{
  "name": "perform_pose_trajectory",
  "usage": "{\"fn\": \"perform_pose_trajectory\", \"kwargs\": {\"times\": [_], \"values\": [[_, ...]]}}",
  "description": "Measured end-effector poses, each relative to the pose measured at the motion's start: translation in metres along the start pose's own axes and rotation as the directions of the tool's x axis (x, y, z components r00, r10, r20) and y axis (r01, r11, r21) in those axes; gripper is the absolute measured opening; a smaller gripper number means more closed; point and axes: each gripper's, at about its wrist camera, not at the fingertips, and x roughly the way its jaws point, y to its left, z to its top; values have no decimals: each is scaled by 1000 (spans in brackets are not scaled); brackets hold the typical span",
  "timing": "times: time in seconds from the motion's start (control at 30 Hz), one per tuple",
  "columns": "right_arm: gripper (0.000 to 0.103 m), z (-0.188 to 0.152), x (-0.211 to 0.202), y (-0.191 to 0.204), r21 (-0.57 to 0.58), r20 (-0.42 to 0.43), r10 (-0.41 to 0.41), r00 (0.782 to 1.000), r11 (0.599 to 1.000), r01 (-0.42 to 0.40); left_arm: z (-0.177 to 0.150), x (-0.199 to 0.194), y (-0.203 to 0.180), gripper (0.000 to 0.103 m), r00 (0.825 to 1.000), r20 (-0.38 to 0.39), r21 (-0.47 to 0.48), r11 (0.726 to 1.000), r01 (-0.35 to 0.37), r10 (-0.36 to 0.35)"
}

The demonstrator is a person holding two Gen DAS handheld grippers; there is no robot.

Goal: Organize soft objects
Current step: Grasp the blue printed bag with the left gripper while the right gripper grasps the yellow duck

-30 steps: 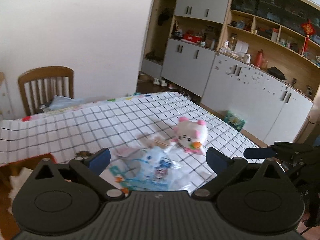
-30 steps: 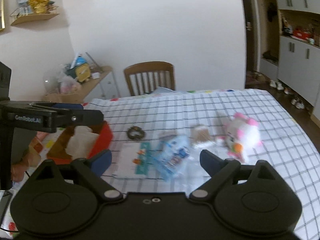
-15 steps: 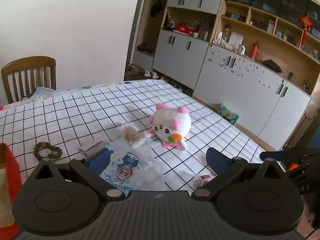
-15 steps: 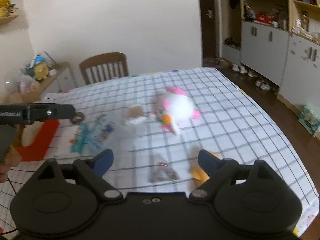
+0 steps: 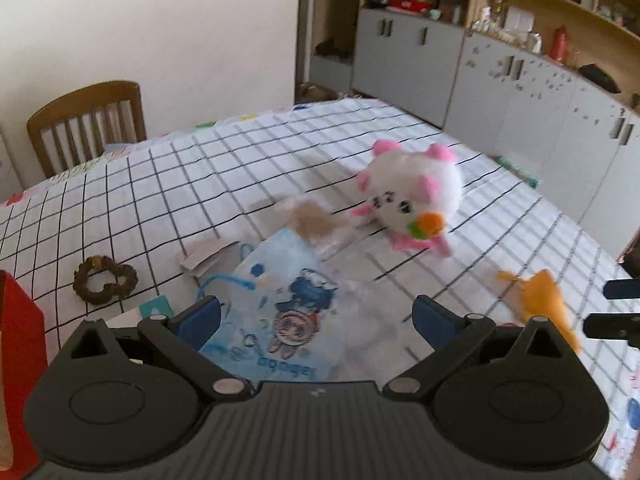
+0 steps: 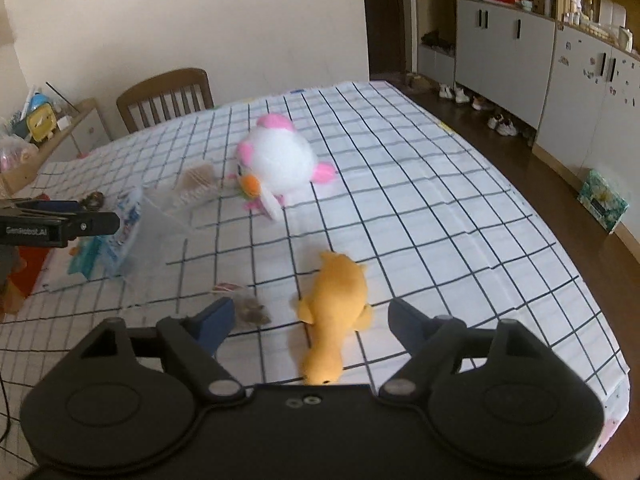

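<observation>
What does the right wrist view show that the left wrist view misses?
Only the right wrist view shows the whole orange plush lying between the open right tongs, plus a small dark packet. Only the left shows the red box and the open left tongs over the blue pouch. Both show the pink-and-white plush and checked tablecloth.

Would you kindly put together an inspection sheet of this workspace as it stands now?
Surface: table under a white checked cloth.
Job's things: white-and-pink plush lying mid-table; orange plush near the front edge.
Clutter: blue cartoon packet, brown ring, small dark packet, red box.
Grippers: left hand-held gripper open over the blue packet; right hand-held gripper open, straddling the orange plush.
Cables: thin dark line at the right view's lower-left edge, unclear.
Surroundings: wooden chair, grey cabinets.
</observation>
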Motion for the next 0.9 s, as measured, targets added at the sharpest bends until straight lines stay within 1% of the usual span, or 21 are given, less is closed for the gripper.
{"fn": "perform_pose_trajectory", "kwargs": {"times": [0.2,0.27,0.43,0.53,0.6,0.67,0.7,0.83,0.9], "values": [[78,2,21,-8,-3,-41,-4,999,1000,4,2,26,11,102,998,-50,-20,999,-36,35],[76,3,27,-8,-8,-53,-10,999,1000,10,2,31,16,102,997,-65,-33,999,-37,35],[73,5,39,-7,-19,-74,-13,997,1000,12,3,43,19,102,995,-92,-21,999,-26,24],[72,7,44,-5,-28,-80,-15,997,1000,13,3,51,23,101,993,-114,-41,999,-18,13],[70,8,47,-4,-32,-86,-13,996,999,10,3,54,27,97,992,-124,-58,998,-2,-5],[67,8,50,-4,-30,-92,-15,996,999,12,3,56,29,90,990,-140,-79,997,13,-24],[65,9,51,-4,-29,-97,-17,995,999,15,3,57,30,89,989,-144,-85,996,16,-28],[58,9,54,-4,-26,-106,-26,994,999,23,4,56,31,71,987,-154,-100,995,28,-43],[53,9,54,-5,-21,-106,-25,994,1000,23,5,54,32,68,987,-156,-106,994,26,-42]]}}
